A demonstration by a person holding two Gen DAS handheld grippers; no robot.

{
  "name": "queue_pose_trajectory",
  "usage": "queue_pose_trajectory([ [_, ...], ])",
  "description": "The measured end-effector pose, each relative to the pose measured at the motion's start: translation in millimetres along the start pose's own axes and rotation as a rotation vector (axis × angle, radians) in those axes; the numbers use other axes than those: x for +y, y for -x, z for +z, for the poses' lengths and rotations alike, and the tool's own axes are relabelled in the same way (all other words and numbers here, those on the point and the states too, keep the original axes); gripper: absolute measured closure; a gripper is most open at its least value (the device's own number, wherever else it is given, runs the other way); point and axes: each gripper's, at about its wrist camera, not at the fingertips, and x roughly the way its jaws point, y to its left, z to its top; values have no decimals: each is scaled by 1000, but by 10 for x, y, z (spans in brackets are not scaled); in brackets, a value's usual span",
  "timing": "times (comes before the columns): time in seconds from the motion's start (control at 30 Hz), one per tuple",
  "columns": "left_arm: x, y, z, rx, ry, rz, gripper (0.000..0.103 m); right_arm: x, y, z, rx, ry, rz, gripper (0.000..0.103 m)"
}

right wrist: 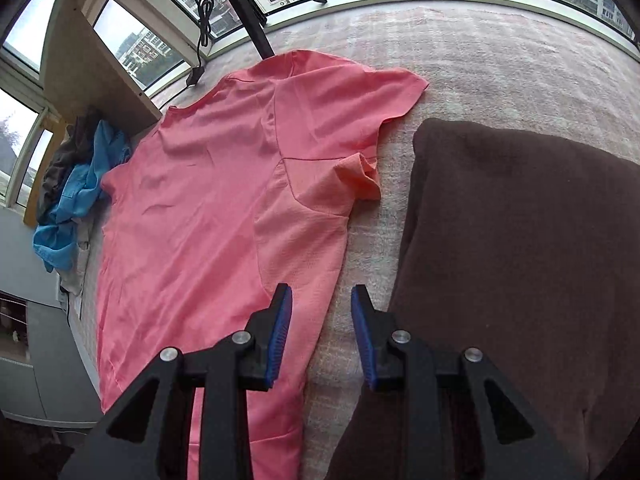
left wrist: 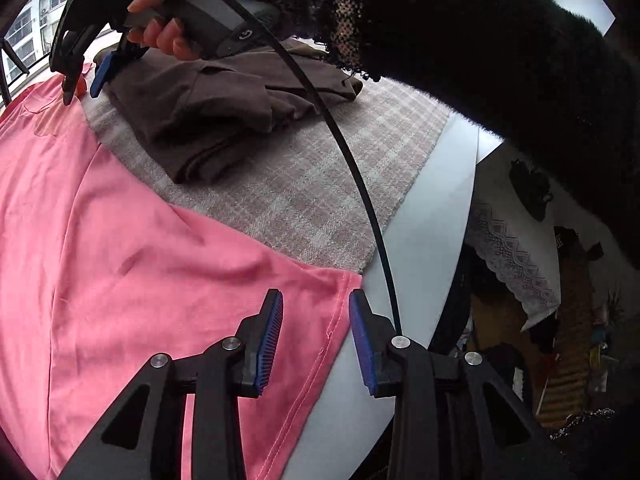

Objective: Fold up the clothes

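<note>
**Pink shirt spread flat, both tools open above it**

The left tool hangs with its blue pads well parted and nothing between them. Below the gap lies the hemmed corner of the pink shirt, and just right of that is the bare white bench. Ahead of it, a folded brown garment rests on the checked cloth.

The right tool is likewise open and empty. Its left pad sits over the shirt's side edge and its right pad beside the brown garment, with a strip of cloth under the gap. The shirt stretches ahead and to the left, one side panel already folded over the body. In the left view, a hand grips the right tool near the shirt's far end.
</note>
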Motion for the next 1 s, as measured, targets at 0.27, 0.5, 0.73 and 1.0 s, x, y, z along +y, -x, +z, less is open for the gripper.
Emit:
queue_pose_trajectory([
  [0.27,32,140,-156,8,24,29,70,-127,-219,318,4,-22,93,73],
  [0.5,69,11,-134,11,20,30,69,62,92,418,-156,83,38,100],
  [0.73,147,-18,-61,26,40,5,69,56,470,138,-198,84,24,98],
  [1.0,468,586,-400,3,78,104,68,-34,880,-315,-197,40,28,74],
])
